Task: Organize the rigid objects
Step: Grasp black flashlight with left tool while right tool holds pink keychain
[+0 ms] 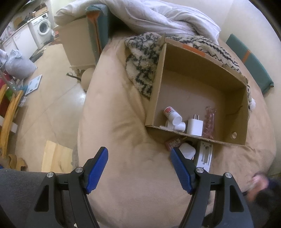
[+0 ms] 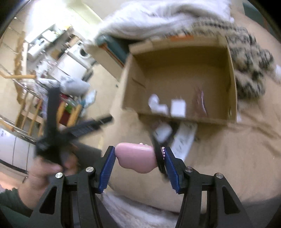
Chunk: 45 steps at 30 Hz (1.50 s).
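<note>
My right gripper (image 2: 139,152) is shut on a smooth pink rounded case (image 2: 135,157) with a pink bead chain (image 2: 163,152) hanging by the right pad, and holds it above the beige bed. Ahead stands an open cardboard box (image 2: 175,59); the view is blurred. My left gripper (image 1: 138,154) is open over bare bedding with nothing between its fingers. The box (image 1: 156,84) holds a white pill bottle (image 1: 172,114), a white charger plug (image 1: 195,127) and a pink translucent piece (image 1: 209,121). Against its near wall, outside, lie a white case (image 1: 187,150), a white package (image 1: 204,156) and a small reddish item (image 1: 173,143).
A black-and-cream fleece (image 1: 142,61) and a white duvet (image 1: 166,15) lie behind the box. The bed's edge (image 1: 82,114) drops to a tiled floor on the left. A blurred hand (image 1: 258,184) shows at the lower right. A hand (image 2: 43,175) holds the other tool.
</note>
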Available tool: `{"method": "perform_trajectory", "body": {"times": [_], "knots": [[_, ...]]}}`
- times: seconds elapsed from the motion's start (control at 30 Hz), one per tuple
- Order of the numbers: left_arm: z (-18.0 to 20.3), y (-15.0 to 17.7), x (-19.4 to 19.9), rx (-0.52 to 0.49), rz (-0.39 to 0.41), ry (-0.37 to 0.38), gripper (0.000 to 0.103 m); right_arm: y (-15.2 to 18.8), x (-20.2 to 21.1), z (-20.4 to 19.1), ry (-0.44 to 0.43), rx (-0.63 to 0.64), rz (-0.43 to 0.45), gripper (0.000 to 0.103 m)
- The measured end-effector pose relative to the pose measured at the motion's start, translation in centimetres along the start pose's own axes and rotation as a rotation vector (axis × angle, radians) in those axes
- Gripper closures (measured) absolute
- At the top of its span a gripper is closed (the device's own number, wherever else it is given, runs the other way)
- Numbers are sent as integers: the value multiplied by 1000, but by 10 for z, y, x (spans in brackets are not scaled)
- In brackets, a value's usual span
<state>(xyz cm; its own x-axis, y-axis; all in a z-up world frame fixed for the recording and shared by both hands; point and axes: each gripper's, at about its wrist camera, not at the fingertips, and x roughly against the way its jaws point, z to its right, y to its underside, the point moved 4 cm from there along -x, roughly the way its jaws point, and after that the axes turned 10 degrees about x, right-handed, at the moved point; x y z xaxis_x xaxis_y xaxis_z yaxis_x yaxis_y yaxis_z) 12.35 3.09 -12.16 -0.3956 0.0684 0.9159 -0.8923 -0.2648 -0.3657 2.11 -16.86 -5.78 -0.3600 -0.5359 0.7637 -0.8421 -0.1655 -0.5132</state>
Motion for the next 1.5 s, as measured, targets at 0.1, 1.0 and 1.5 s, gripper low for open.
{"method": "perform_trajectory", "body": {"times": [0.1,1.0,1.5], "knots": [[0,0,-2,1,-9,-4,32,-23,2,-8,23,33,32,44],[129,166,-100,-624,-468,-18,35,25,-1,114,45,-226,152,44],[121,156,-97,-646,-492,0,82,26,-8,114,48,-223,120,44]]}}
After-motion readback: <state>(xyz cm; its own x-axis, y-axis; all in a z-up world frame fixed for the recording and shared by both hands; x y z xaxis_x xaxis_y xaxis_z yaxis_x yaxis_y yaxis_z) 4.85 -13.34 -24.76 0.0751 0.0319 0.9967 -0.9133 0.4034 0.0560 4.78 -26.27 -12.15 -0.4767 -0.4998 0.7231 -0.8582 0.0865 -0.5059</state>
